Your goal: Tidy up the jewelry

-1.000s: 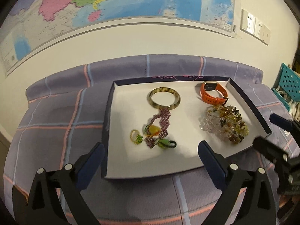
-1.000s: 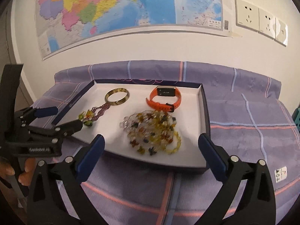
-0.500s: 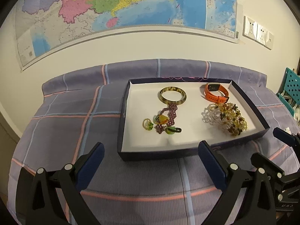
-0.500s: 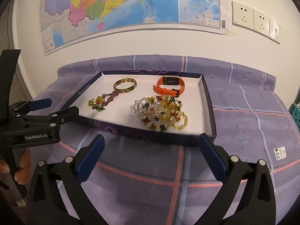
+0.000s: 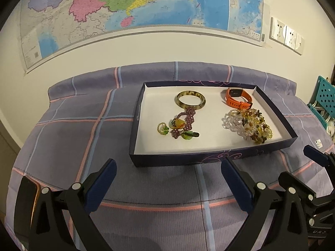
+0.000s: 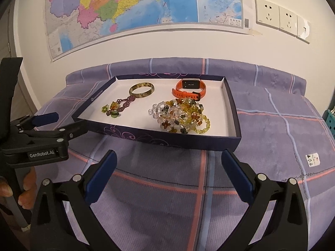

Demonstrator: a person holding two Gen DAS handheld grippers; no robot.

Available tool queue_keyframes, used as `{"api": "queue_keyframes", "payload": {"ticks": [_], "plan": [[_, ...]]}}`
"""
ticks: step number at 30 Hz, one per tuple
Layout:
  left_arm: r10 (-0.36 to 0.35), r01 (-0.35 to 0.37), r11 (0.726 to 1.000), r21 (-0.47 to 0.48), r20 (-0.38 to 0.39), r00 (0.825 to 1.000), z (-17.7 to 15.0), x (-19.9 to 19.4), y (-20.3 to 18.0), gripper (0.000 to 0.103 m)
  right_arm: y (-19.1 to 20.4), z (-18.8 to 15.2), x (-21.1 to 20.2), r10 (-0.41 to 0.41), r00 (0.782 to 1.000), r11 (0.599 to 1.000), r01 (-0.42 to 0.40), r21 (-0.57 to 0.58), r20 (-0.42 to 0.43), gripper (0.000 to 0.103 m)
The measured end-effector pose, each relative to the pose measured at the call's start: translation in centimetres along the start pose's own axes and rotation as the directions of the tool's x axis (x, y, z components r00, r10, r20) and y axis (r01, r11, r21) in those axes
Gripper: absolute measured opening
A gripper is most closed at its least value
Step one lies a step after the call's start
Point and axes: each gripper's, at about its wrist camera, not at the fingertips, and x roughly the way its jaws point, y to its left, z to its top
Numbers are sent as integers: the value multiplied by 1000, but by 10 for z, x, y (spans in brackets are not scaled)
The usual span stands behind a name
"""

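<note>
Inside the tray [image 5: 272, 108], all the jewelry lies on the white floor: a bangle [image 5: 190, 103] toward the far wall, an orange watch [image 5: 237, 100] to its right by the tray's far right corner, a purple beaded piece [image 5: 184, 123] with a small ring [image 5: 162, 128] just left of it near the tray's middle, and a heap of amber and clear bead strands [image 5: 248, 124] by the tray's right wall. That fits either pieces gathered and sorted, or a tray waiting to be tidied further; the heap looks tangled and the purple piece touches the bangle. Whatever is lifted, a pinch on one strand at the heap's edge would be safest, raised slowly so neighbours slip free.

Both tools hover over the bedspread [image 5: 62, 138], short of the tray's near wall. The left gripper [image 5: 167, 179] is level, its jaws wide apart and holding nothing. The right gripper [image 6: 167, 171] sits likewise, jaws apart, aimed at the tray's near wall
</note>
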Motion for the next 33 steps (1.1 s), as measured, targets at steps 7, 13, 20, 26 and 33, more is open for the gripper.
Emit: {"api": "queue_keyframes", "payload": {"ticks": [7, 13, 20, 26, 33], "plan": [[2, -2, 1000, -5, 1, 1000, -2, -1, 1, 96, 0, -2, -3, 3, 1000, 1000, -3, 7, 0, 98], [2, -2, 1000, -5, 3, 1000, -4, -3, 1, 96, 0, -2, -3, 2, 1000, 1000, -2, 7, -1, 98], [-1, 1, 1000, -4, 0, 1000, -5, -4, 1, 96, 0, -2, -3, 2, 1000, 1000, -2, 8, -4, 98], [-2, 2, 1000, -6, -3, 1000, -6, -3, 1, 96, -2, -4, -4, 3, 1000, 1000, -3, 13, -9, 98], [-4, 4, 1000, -5, -2, 1000, -8, -3, 2, 96, -2, -4, -3, 5, 1000, 1000, -5, 13, -10, 98]]}}
